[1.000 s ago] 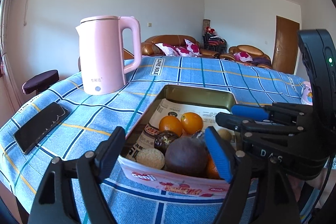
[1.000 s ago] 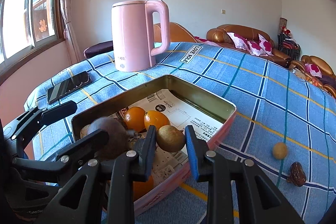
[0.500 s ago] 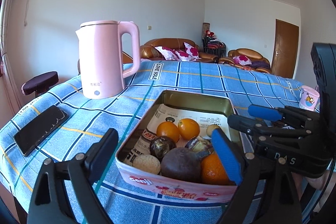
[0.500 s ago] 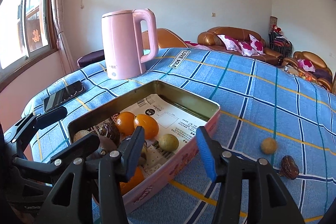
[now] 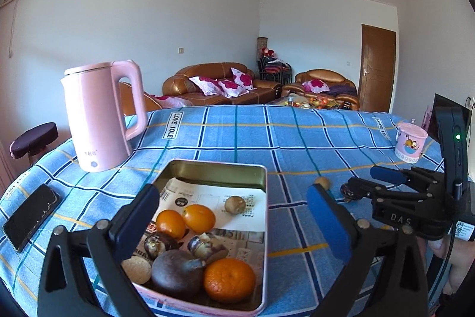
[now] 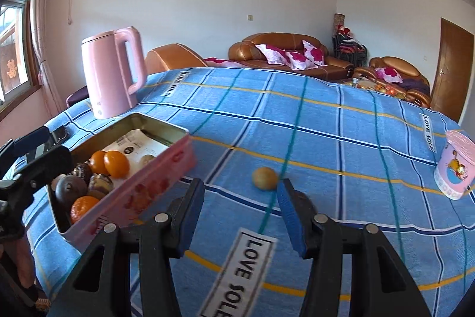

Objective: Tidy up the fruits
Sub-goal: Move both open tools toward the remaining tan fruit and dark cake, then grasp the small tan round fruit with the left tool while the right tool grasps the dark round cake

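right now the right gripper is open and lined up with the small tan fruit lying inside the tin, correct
Not quite. The right gripper is open and lined up with the small tan fruit, but that fruit lies on the blue checked tablecloth, outside the tin and to its right. The right wrist view shows it.

Right gripper (image 6: 240,193) released the longan (image 5: 234,204) into the tin (image 5: 219,168), then withdrew.
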Demonstrator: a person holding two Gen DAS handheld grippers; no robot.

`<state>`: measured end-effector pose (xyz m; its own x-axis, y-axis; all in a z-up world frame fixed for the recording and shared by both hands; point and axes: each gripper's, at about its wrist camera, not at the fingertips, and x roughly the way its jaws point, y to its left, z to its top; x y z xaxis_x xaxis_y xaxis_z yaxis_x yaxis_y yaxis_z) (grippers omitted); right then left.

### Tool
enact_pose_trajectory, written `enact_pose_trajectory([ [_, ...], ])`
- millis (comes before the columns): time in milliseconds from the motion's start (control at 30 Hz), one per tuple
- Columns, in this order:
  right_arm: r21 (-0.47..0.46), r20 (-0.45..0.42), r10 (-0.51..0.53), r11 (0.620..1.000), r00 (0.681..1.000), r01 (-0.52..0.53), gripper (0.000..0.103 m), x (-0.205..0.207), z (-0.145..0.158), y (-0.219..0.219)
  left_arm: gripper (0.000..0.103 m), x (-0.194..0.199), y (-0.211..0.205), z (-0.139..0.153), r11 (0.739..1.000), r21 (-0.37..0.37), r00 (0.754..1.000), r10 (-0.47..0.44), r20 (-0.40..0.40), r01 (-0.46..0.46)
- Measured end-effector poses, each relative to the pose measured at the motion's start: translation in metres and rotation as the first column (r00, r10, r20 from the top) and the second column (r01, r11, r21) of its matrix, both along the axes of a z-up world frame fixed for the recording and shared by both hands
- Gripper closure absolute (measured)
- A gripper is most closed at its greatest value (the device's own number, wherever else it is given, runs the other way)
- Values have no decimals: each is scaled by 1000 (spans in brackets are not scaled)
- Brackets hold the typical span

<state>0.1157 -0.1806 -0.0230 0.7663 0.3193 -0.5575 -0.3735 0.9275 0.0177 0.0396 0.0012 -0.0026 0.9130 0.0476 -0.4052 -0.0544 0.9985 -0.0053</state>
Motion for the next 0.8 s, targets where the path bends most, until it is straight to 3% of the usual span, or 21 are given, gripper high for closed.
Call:
enact_pose_trajectory([
  [367, -21, -63, -35, 999, 997, 34, 50, 27, -8, -15, 0, 32, -36, 0, 998, 45, 998, -47, -35, 48],
  [800, -1, -260, -19, 1000, 966, 19, 50, 66, -33, -13, 0, 55, -54, -10, 994, 70, 994, -73, -87, 79],
])
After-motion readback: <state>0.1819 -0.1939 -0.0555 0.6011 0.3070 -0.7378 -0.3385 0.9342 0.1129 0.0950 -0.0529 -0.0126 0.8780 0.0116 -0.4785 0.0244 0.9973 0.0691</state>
